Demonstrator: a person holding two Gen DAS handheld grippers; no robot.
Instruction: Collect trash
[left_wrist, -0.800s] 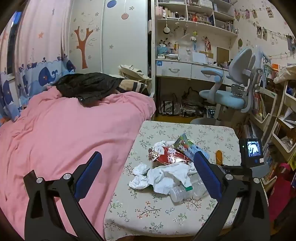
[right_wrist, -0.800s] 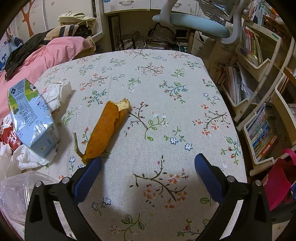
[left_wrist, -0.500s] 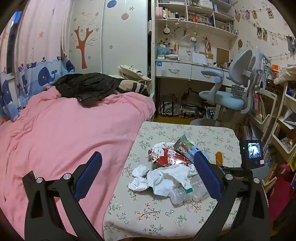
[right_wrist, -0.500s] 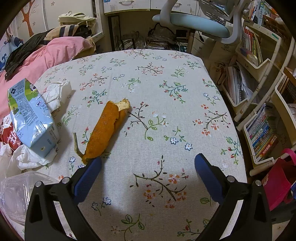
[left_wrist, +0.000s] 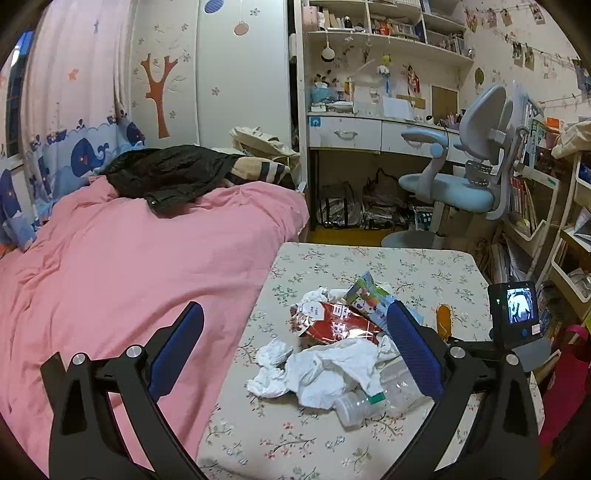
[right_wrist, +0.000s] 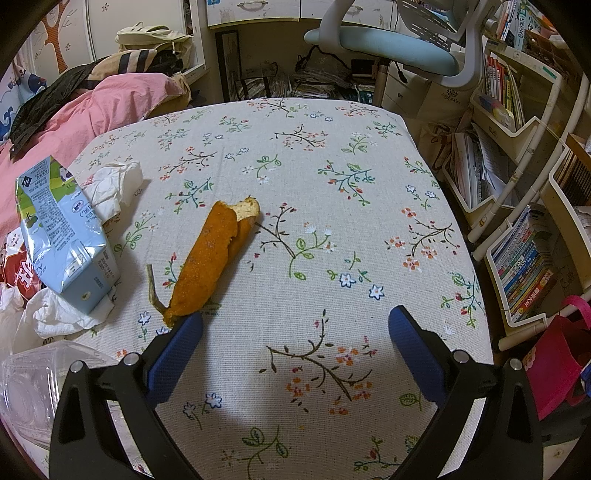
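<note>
A trash pile lies on the floral-cloth table (left_wrist: 436, 266): crumpled white tissues (left_wrist: 325, 369), a red snack bag (left_wrist: 334, 325), a blue-green milk carton (left_wrist: 369, 297), a clear plastic bottle (left_wrist: 373, 395). My left gripper (left_wrist: 295, 354) is open and empty, above and in front of the pile. In the right wrist view an orange peel (right_wrist: 210, 262) lies mid-table beside the milk carton (right_wrist: 59, 232) and tissues (right_wrist: 114, 184). My right gripper (right_wrist: 295, 354) is open and empty over the cloth, its left finger tip near the peel's lower end.
A pink bed (left_wrist: 110, 266) runs along the table's left. A blue desk chair (left_wrist: 458, 184) and desk stand beyond. Bookshelves (right_wrist: 517, 206) and a red bag (right_wrist: 554, 362) stand at the table's right edge. The right gripper's body (left_wrist: 513, 314) shows at the table's right.
The left gripper's view has shifted slightly, the pile sitting a bit lower and farther. The right gripper has not visibly moved.
</note>
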